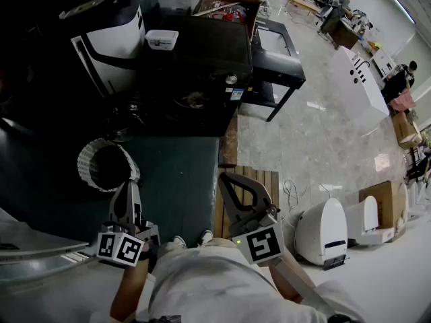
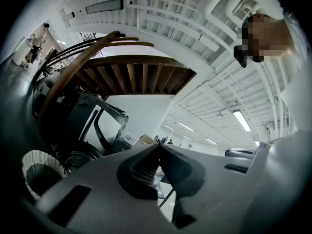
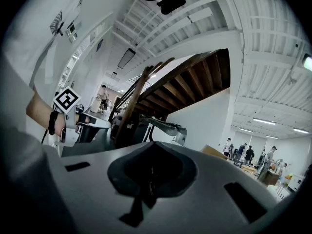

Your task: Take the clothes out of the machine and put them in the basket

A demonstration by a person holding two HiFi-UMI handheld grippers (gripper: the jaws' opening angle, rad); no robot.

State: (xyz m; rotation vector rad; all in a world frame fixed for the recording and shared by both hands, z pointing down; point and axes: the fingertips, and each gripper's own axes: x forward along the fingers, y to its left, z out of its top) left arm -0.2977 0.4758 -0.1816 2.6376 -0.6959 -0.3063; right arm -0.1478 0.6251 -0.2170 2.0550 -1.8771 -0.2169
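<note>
The black washing machine [image 1: 202, 52] stands ahead of me, with its round drum opening [image 1: 192, 99] at the front; whether clothes lie in it I cannot tell. A white woven basket [image 1: 91, 150] sits on the dark mat to its left and looks empty; its rim also shows low in the left gripper view, basket [image 2: 34, 162]. My left gripper [image 1: 128, 186] [image 2: 158, 147] is held close to my body just below the basket, shut and empty. My right gripper [image 1: 225, 178] [image 3: 152, 145] hovers over the wooden pallet [image 1: 266, 180], its jaws together with nothing in them.
A small white tub [image 1: 161, 39] rests on top of the machine. Behind it are a cardboard box [image 1: 225, 5] and a black table [image 1: 279, 52]. White devices [image 1: 323, 231] stand on the floor at the right. Several people work at the far back.
</note>
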